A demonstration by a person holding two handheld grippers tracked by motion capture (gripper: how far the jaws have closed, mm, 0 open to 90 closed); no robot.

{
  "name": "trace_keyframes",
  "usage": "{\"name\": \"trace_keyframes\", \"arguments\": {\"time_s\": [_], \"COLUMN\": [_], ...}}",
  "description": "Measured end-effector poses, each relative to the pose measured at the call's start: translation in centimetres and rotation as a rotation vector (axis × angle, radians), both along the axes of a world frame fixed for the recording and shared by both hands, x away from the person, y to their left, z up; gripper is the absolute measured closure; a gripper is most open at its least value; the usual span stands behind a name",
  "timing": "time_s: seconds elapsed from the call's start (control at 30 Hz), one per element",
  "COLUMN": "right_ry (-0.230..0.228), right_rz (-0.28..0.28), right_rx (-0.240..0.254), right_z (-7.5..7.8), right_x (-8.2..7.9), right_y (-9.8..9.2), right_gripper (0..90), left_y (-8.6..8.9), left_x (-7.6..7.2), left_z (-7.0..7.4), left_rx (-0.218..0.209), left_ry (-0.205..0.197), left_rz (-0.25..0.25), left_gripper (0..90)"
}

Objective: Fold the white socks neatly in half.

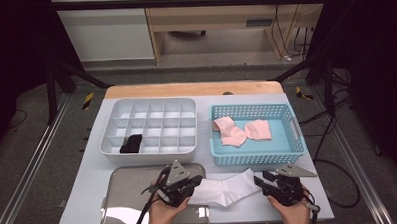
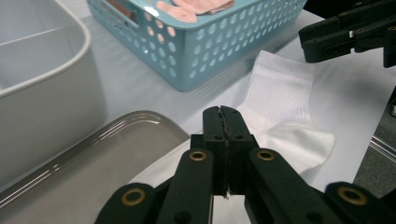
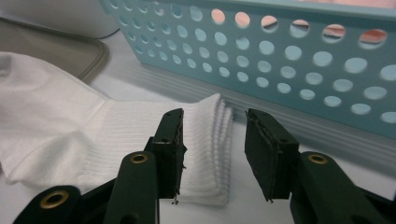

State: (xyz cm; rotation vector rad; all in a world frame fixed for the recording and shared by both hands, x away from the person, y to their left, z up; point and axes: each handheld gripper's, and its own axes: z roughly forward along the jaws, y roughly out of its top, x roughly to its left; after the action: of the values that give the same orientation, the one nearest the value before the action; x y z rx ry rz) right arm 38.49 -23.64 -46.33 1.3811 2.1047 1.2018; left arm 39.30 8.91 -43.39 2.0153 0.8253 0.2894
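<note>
Left gripper view shows the left gripper with jaws pressed together, nothing visibly pinched, over the white ribbed cotton sock at centre. The right gripper stands parted around its cuff. Folding looks unfinished; the grey compartmented organiser awaits.

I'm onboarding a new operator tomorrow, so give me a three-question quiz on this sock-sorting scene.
1. True or false: the right tongs are open around the cuff of the white sock.
2. Which holds the pink socks: A) the white divided organizer, B) the blue basket, C) the metal tray?
3. What dark item lies in the organizer's front row?

Key: 1 true. 2 B. 3 a black sock; the left tongs are shut, the white sock beneath and beyond them.
</note>
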Motion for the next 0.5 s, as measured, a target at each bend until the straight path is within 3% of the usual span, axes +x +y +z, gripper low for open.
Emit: {"name": "trace_keyframes", "arguments": {"time_s": [0.5], "right_ry": [0.045], "right_rz": [0.011], "right_rx": [-0.009], "right_z": [-0.5], "right_x": [-0.1], "right_y": [0.0], "right_gripper": [59.0], "left_y": [-4.2], "left_x": [0.3], "left_z": [-2.0], "left_rx": [0.049], "left_ry": [0.044], "left_rz": [-0.088], "left_gripper": [89.3]}}
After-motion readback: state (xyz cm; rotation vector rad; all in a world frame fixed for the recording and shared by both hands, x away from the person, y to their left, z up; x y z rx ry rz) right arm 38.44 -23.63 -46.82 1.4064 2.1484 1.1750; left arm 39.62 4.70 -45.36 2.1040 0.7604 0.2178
